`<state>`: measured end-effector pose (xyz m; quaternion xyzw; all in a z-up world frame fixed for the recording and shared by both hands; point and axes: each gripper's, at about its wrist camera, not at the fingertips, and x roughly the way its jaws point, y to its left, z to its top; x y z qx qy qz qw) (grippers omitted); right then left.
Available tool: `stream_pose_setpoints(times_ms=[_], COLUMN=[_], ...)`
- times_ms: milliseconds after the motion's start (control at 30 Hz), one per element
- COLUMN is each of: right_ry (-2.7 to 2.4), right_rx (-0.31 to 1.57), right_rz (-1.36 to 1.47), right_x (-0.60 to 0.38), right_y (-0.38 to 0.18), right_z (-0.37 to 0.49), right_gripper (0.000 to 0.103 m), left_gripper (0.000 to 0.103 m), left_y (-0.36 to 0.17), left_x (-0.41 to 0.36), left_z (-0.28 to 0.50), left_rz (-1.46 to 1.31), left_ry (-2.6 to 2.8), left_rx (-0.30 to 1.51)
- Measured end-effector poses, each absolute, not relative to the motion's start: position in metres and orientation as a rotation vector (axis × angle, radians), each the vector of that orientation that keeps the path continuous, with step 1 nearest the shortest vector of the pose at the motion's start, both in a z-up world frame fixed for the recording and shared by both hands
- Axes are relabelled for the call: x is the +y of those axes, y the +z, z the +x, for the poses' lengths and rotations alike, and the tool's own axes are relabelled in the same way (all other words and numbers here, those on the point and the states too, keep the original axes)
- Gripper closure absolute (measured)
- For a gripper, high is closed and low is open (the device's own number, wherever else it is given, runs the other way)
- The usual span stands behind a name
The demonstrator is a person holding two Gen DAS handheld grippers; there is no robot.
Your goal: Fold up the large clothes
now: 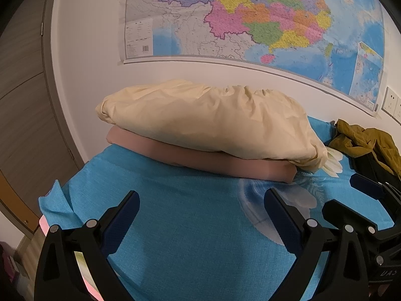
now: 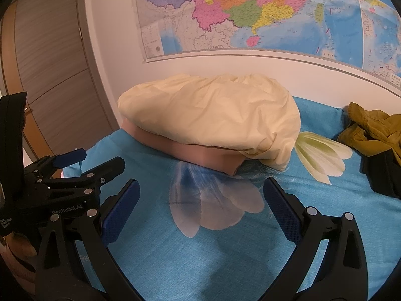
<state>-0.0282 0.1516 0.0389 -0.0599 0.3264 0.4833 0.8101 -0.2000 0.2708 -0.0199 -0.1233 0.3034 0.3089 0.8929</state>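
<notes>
A folded cream garment (image 1: 205, 123) (image 2: 213, 118) lies on top of a folded pink garment (image 1: 200, 158) (image 2: 200, 154) near the wall, on a bed with a blue flowered sheet (image 1: 188, 225) (image 2: 200, 250). A crumpled mustard garment (image 1: 368, 138) (image 2: 371, 128) lies at the right on something dark. My left gripper (image 1: 201, 205) is open over the bare sheet, short of the stack, holding nothing. My right gripper (image 2: 201, 195) is open as well and empty. In the left wrist view the right gripper (image 1: 356, 198) shows at the right edge; in the right wrist view the left gripper (image 2: 97, 160) shows at the left edge.
A large coloured wall map (image 1: 250, 17) (image 2: 250, 12) hangs above the bed. A wooden wardrobe door (image 1: 22, 100) (image 2: 50, 50) stands at the left. Wall sockets (image 1: 392, 104) sit at the far right. A dark item (image 2: 386, 173) lies under the mustard garment.
</notes>
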Motion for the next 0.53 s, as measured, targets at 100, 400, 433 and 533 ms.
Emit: stream_pose_setpoints(times_ms=[100, 400, 433, 533], right_ry=[1.032, 1.029, 1.023, 1.009], right_rx=[0.700, 0.707, 0.706, 0.707], right_rz=[-0.126, -0.126, -0.126, -0.124], right_x=[0.1523, 0.1517, 0.1509, 0.1469], right_y=[0.0380, 0.0370, 0.0372, 0.0371], right_z=[-0.0276, -0.0266, -0.0266, -0.0253], right_gripper=[0.006, 0.006, 0.006, 0.006], left_gripper=[0.007, 0.007, 0.007, 0.007], left_y=[-0.0202, -0.0236, -0.0239, -0.0242], left_x=[0.2698, 0.2651, 0.2649, 0.2617], left_z=[-0.2004, -0.1986, -0.1977, -0.1948], left_rz=[-0.249, -0.249, -0.255, -0.258], left_ry=[0.636, 0.616, 0.613, 0.602], left_rx=[0.632, 0.646, 0.648, 0.648])
